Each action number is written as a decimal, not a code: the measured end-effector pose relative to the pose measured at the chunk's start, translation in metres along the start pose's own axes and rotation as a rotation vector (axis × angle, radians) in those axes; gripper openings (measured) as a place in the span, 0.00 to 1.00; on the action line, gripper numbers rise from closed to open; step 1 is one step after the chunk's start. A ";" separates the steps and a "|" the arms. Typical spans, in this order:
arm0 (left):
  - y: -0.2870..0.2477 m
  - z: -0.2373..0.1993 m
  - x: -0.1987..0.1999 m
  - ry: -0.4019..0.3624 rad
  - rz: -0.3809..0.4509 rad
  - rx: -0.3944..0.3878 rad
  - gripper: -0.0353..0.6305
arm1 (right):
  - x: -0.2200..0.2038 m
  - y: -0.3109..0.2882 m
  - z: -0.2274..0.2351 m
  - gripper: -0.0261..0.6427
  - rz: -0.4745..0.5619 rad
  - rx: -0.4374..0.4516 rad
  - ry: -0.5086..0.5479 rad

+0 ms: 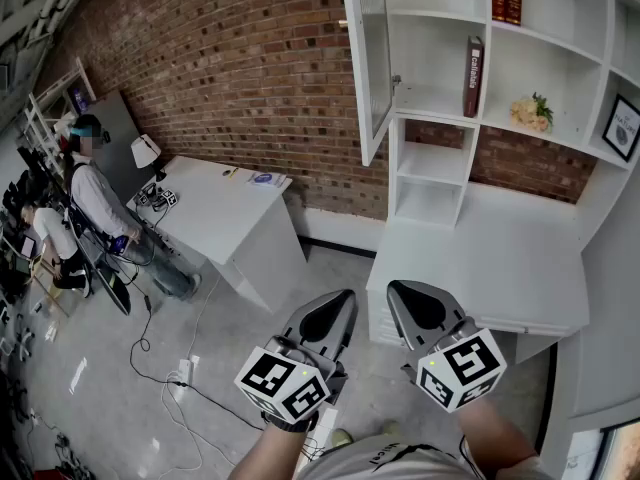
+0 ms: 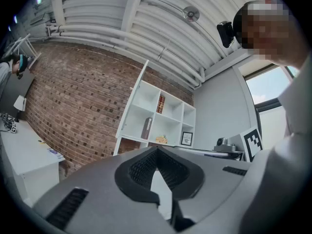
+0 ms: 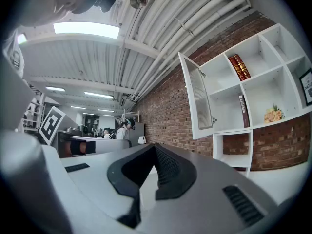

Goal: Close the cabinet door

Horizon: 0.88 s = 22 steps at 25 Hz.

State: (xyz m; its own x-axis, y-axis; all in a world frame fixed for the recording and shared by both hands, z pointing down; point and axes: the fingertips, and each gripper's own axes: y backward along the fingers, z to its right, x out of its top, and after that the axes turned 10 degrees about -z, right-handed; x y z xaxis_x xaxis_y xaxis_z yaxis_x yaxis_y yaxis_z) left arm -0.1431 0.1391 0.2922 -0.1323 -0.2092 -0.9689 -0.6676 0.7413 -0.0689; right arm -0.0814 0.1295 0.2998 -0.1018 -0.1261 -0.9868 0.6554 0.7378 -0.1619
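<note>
two hand-held grippers sit low in the head view, side by side. the left gripper and the right gripper both have their jaws closed tip to tip, with nothing between them. the cabinet door stands swung open at the left end of a white shelf unit, well apart from both grippers. the door's top is cut off by the frame edge, and the left gripper view shows the door almost edge-on. a framed picture is clipped at the right edge.
</note>
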 end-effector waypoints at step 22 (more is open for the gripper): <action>-0.025 0.025 -0.014 0.001 -0.021 0.059 0.07 | -0.016 0.053 0.059 0.06 0.065 0.009 -0.120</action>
State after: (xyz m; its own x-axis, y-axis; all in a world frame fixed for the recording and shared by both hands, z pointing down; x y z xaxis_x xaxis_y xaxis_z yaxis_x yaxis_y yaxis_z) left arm -0.1064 0.1396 0.3015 -0.1193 -0.2255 -0.9669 -0.6256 0.7733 -0.1032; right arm -0.0009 0.1312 0.3075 0.0314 -0.1574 -0.9870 0.6644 0.7410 -0.0970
